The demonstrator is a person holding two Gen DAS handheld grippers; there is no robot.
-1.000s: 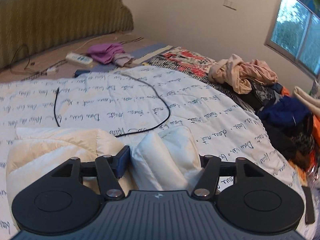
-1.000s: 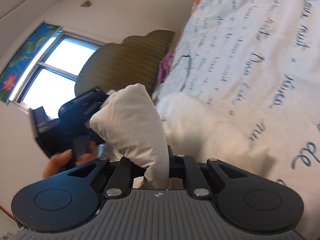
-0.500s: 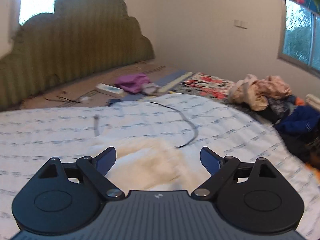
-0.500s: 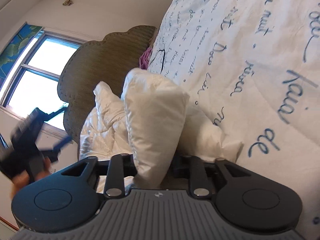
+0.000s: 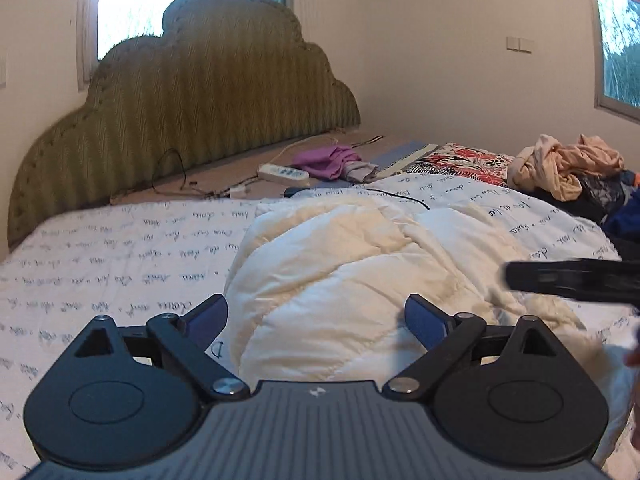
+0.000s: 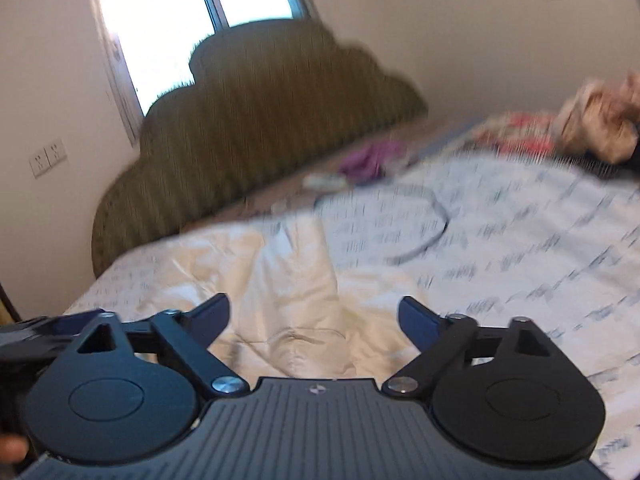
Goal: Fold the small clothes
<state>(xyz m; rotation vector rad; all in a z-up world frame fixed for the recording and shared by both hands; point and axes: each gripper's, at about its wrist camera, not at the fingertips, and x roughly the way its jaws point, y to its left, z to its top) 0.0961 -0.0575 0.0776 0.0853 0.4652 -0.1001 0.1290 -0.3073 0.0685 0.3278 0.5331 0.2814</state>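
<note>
Both my left gripper (image 5: pixel 316 316) and right gripper (image 6: pixel 314 316) hang released above the cream quilted padded garment (image 5: pixel 360 272) lying folded on the script-printed white bedspread (image 5: pixel 120 248); fold apparently laid, next needs a fresh edge grasp.

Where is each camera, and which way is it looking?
Left wrist: sits on the left tool, open, looking over the cream jacket toward the headboard; the right tool shows blurred at right.
Right wrist: sits on the right tool, open, facing the same jacket and headboard; the left tool shows at left.
Shared: jacket, headboard, window, purple cloth.
</note>
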